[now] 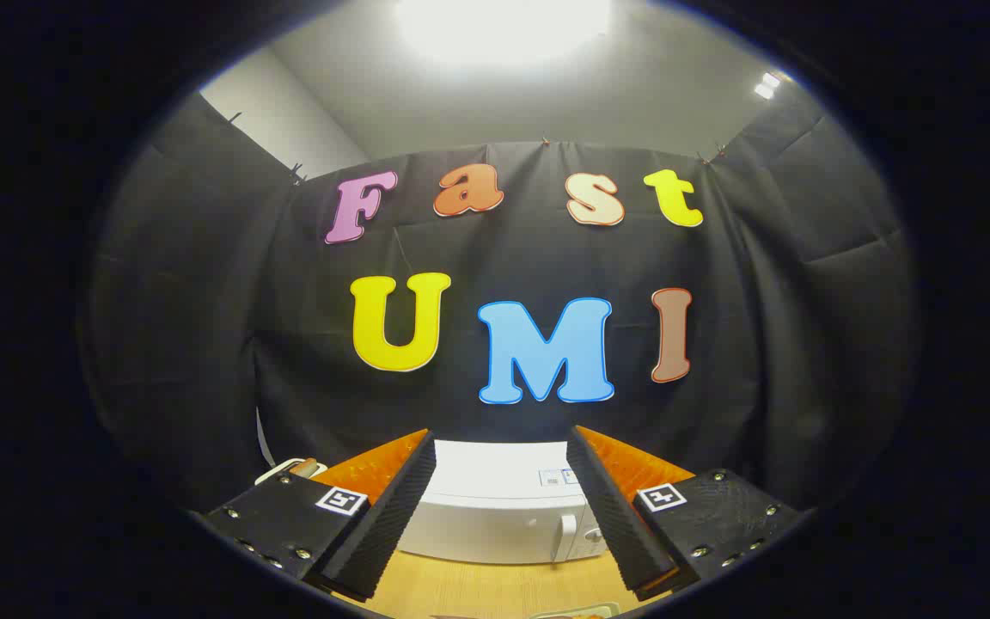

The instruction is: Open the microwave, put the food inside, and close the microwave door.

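A white microwave (495, 503) stands on a wooden table (478, 589), beyond my fingers and framed between them. Its door is shut, with a vertical white handle (565, 537) near its right side and a control panel beside that. My gripper (499, 443) is held high, well back from the microwave, open with nothing between its fingers. A pale plate edge (577, 612) with something orange on it peeks in just below the fingers, near the table's front.
The booth's black cloth wall (203, 344) hangs behind and to both sides of the microwave. A small white and brown object (289, 469) sits left of the microwave, mostly hidden by my left finger. A bright ceiling light (504, 26) glares overhead.
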### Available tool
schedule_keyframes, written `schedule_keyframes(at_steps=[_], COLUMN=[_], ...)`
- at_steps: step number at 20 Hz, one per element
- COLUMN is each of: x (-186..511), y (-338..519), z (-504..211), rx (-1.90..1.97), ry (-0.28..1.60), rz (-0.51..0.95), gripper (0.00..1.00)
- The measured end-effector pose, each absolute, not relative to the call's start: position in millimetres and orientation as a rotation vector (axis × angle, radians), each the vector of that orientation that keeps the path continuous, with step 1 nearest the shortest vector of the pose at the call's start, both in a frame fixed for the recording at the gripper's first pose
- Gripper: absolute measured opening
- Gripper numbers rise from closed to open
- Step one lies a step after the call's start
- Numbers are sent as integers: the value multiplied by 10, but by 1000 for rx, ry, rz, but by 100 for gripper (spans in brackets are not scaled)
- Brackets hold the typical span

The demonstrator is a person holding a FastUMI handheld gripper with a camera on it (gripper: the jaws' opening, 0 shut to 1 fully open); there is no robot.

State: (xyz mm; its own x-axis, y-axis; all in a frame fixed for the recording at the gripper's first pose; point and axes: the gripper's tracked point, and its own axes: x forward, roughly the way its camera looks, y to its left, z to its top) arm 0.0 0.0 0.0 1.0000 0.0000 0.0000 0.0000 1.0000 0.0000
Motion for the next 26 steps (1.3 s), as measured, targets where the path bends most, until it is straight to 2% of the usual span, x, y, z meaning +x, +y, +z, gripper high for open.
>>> schedule_keyframes(at_steps=[26], x=[-23], y=[12], z=[48], rx=[17], ry=[-23], rz=[17], gripper=[99])
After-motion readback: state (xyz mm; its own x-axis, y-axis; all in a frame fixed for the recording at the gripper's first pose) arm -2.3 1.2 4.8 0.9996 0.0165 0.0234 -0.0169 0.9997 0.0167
